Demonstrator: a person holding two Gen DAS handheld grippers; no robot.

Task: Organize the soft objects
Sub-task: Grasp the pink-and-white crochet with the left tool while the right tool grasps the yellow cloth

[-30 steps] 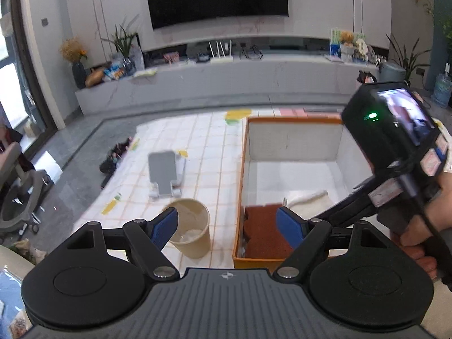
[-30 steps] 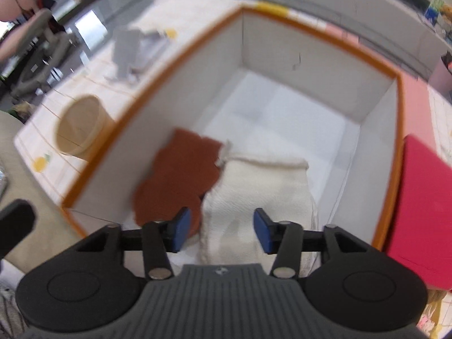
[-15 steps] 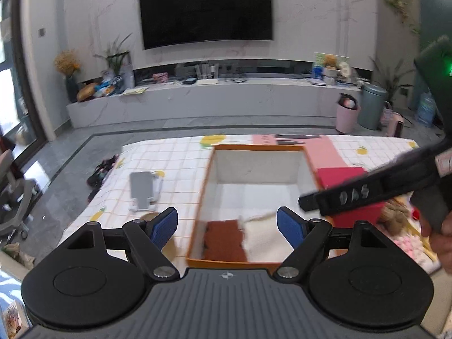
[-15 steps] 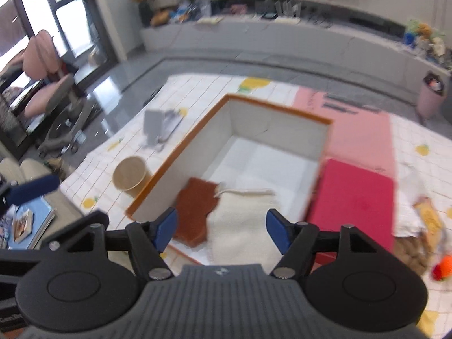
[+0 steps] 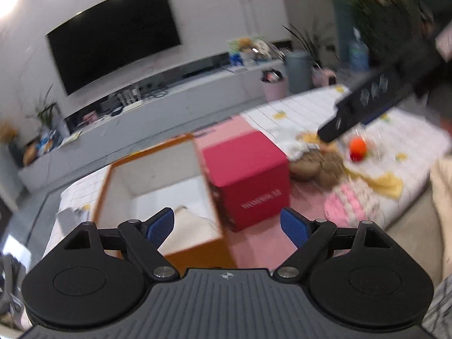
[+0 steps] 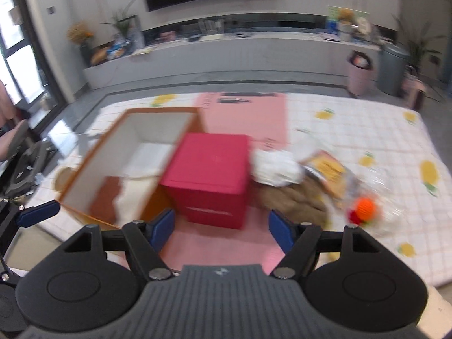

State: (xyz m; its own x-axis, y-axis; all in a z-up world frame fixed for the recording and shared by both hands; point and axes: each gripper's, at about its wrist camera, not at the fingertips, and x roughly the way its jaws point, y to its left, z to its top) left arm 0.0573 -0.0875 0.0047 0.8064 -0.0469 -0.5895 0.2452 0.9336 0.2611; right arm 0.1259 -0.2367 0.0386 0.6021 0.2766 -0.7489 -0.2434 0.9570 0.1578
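An orange-rimmed white box point(image 5: 158, 178) point(image 6: 132, 130) holds a folded cream towel point(image 5: 186, 226) point(image 6: 135, 189) and a rust-brown cloth point(image 6: 103, 197). A pile of soft things lies right of a red box point(image 5: 248, 175) point(image 6: 209, 169): a brown plush point(image 5: 319, 166) point(image 6: 293, 197), a white cloth point(image 6: 276, 166), a pink knitted piece point(image 5: 350, 203), a yellow cloth point(image 5: 387, 183) and an orange ball point(image 5: 358, 147) point(image 6: 365, 207). My left gripper point(image 5: 227, 224) and right gripper point(image 6: 221, 226) are both open and empty, raised above the near edge. The right gripper's body point(image 5: 375, 101) shows in the left wrist view.
A pink mat point(image 6: 248, 113) lies on the checked cover point(image 6: 353, 130). A tan cup point(image 6: 63, 176) stands left of the orange box. A TV wall and low cabinet point(image 6: 254, 48) are behind. A cream cushion point(image 5: 443, 192) is at the right.
Both grippers have pulled up and back from the orange box and swung right, toward the red box and the pile. The right gripper has opened wider.
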